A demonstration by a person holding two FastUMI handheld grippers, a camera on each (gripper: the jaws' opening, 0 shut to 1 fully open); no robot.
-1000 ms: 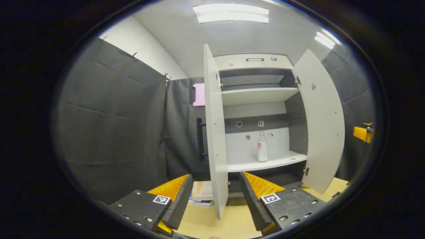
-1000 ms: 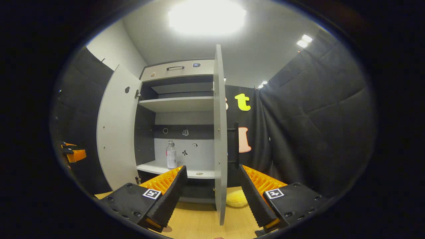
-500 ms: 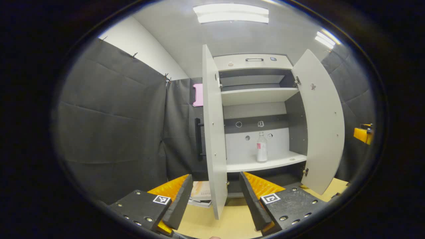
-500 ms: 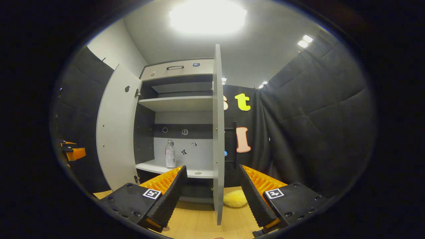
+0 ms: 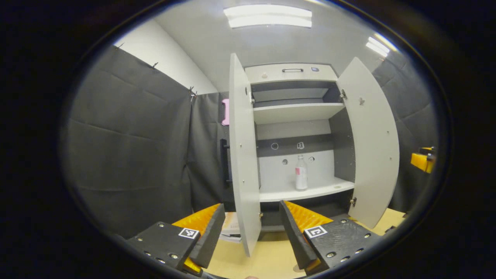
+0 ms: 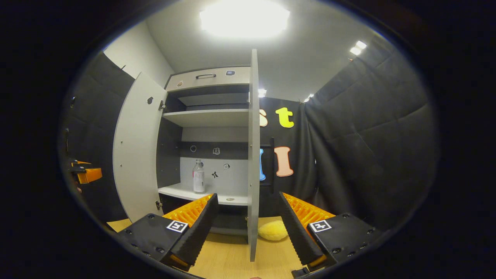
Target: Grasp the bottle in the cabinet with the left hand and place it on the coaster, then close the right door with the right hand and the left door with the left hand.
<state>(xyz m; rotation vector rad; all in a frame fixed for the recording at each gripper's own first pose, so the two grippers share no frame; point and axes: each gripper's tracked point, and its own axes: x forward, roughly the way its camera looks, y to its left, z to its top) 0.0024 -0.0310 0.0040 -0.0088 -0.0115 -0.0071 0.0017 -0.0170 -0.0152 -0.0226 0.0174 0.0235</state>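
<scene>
While both cabinet doors stand open, bottle sits upright on lower shelf, untouched. Left gripper spread wide, well short of cabinet; right gripper likewise spread, idle. Step: approach for grasp. Next: reach between doors, straddle bottle, pinch.

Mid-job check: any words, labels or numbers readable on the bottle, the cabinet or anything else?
No text can be read.
Label on the bottle: too small to read.
The stickers on the back wall of the cabinet: small and blurred, no legible words.
The square markers: black-and-white code patterns, no words.
</scene>
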